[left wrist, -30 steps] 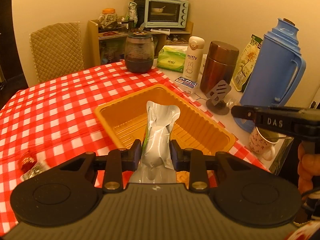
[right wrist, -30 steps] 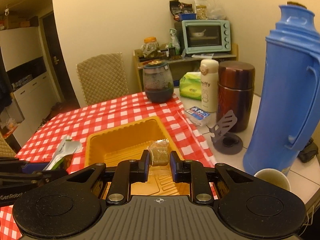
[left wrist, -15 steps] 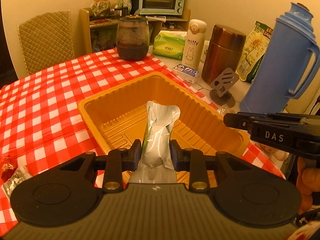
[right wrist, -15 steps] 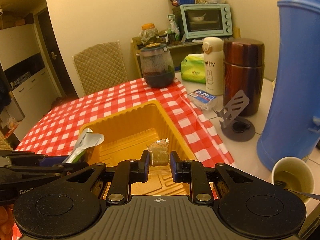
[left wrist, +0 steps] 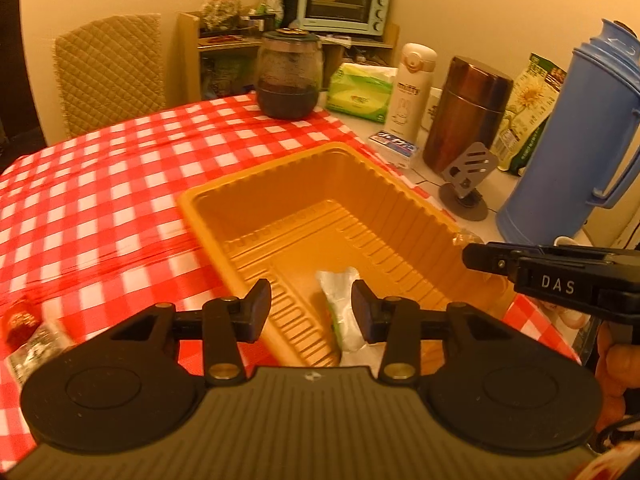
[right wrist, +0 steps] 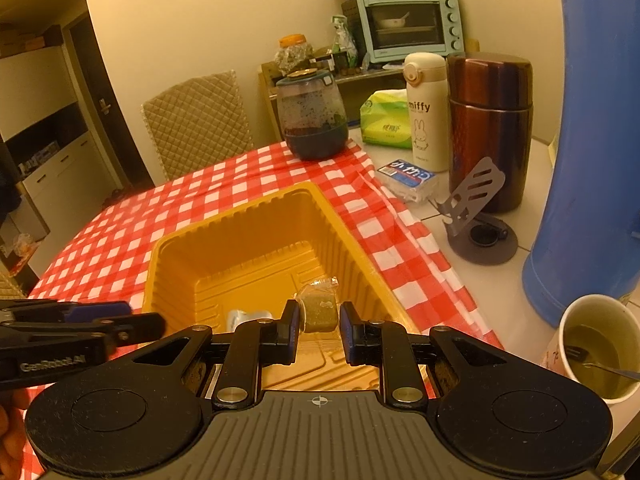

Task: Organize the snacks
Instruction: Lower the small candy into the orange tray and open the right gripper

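- A warm-lit kitchen corner: a bench under a red-and-white checked cloth (left wrist: 120, 184), with a quilted chair (left wrist: 110, 68) behind it and a pale green toaster oven (left wrist: 344, 0) on a shelf by the wall.
- An orange plastic tray (left wrist: 224, 208) sits on the cloth, near its right edge.
- The left gripper (left wrist: 311, 307) hovers over the tray's near end with its jaws spread wide, holding nothing.
- A silvery white snack pouch (left wrist: 340, 304) lies on the tray floor, seen between those jaws and close to the right finger; whether it touches is unclear.
- The right gripper (right wrist: 319, 327) is over the tray's right side; a small clear packet of greenish-brown snack (right wrist: 318, 310) sits between its jaws, with a gap showing on the right, so I cannot tell whether it is pinched.
- Past the cloth stand a dark glass jar (left wrist: 289, 76), a white Miffy flask (right wrist: 426, 112), a brown canister (right wrist: 490, 128), a blue thermos (right wrist: 596, 152) and a cup of tea (right wrist: 596, 350).
- Two small wrapped snacks (left wrist: 28, 336) lie on the cloth at far left.
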`<state>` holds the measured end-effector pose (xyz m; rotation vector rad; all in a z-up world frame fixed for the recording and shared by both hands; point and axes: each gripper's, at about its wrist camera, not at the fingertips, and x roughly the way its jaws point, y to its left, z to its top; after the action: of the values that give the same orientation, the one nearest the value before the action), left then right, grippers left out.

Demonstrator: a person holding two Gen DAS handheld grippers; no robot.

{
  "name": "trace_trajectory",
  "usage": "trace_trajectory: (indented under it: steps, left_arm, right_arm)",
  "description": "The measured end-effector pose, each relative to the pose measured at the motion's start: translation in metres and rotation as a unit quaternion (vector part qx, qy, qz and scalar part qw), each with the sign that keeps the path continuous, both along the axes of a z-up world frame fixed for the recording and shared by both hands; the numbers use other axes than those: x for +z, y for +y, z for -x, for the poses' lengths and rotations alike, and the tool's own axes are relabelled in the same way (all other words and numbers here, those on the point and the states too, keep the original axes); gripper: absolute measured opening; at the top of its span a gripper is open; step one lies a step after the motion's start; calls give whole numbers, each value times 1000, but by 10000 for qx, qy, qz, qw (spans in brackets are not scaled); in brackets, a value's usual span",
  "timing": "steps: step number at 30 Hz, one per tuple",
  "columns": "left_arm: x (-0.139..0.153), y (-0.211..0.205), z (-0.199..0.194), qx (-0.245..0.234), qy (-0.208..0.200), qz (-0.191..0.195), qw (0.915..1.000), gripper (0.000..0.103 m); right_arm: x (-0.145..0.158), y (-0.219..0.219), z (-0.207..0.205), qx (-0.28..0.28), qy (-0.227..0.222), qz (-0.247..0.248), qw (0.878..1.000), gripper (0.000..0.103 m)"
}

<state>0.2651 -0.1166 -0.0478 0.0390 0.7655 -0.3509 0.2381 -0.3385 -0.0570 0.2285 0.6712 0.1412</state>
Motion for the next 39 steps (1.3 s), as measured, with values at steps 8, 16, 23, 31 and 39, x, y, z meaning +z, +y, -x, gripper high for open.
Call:
trace_trajectory:
  steps: [8,16,23,31,39]
  left_arm:
    - [8,21,13,229,-40,53,9997,41]
    - [13,34,23,335,-87,50,9994,43]
    - [24,48,49,485,-155,0,9987,45]
    - [37,80,95,825,-175,-7,9964,50]
    - [50,121,145,1183,-261,-110,9926,53]
  right_arm:
    - [-1,7,-1,85,32,-65,9999,22]
    - [6,9,3,177,-200,-421,9988,72]
    - [23,6,22,-40,-191,-400,9990,72]
    - [45,26,63,46,-275,-309,9991,72]
    - [61,60,103,316,-352,-265,9985,72]
